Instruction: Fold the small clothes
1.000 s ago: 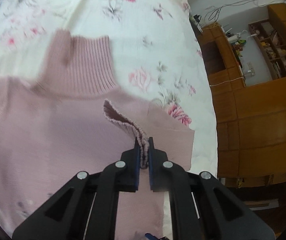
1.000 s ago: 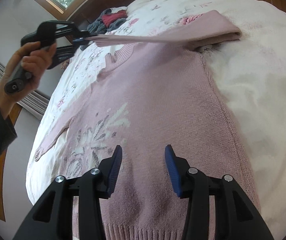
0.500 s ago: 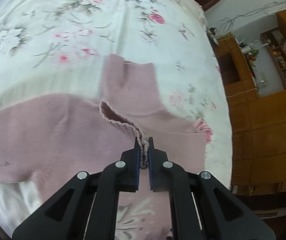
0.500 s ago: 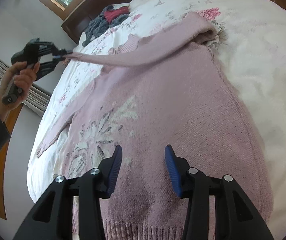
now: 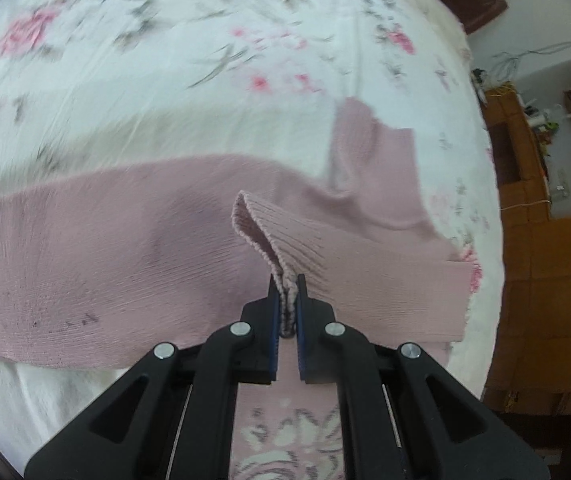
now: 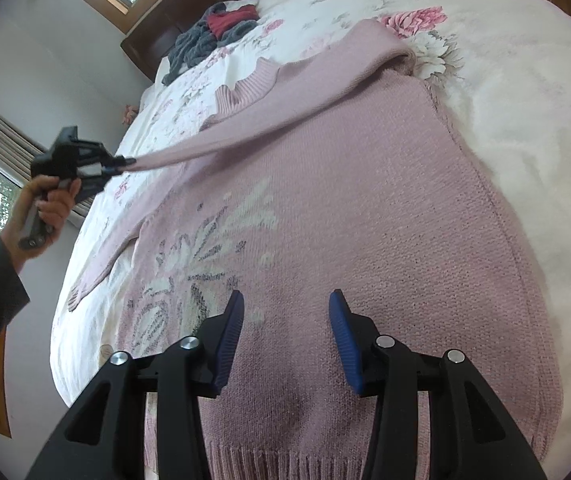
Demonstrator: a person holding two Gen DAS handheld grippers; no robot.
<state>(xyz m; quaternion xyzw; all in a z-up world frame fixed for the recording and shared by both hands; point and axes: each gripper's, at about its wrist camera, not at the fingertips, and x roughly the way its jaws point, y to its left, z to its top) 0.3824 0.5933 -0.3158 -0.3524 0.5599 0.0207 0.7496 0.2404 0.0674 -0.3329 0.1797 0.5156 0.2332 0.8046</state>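
A pink knit sweater [image 6: 345, 208] with a white and grey flower pattern lies flat on a floral bedspread [image 6: 505, 80]. My left gripper [image 5: 286, 300] is shut on the ribbed sleeve cuff [image 5: 269, 236]. In the right wrist view that left gripper [image 6: 125, 162] holds the sleeve [image 6: 269, 116] stretched taut across the chest, above the bed's left side. The other sleeve [image 6: 101, 256] lies flat toward the bed's left edge. The ribbed collar [image 5: 377, 160] rests beyond the held sleeve. My right gripper [image 6: 285, 320] stands open low over the sweater near the hem, with nothing between its fingers.
A heap of grey and red clothes [image 6: 213, 36] sits by the wooden headboard [image 6: 145, 44]. Wooden cabinets and shelves [image 5: 545, 220] stand past the bed's right edge in the left wrist view. A hand and a dark sleeve [image 6: 1, 264] hold the left gripper near a window.
My left gripper has pulled the sleeve across the chest toward the bed's left side and lower. The right gripper has stayed open over the hem, tilting slightly.
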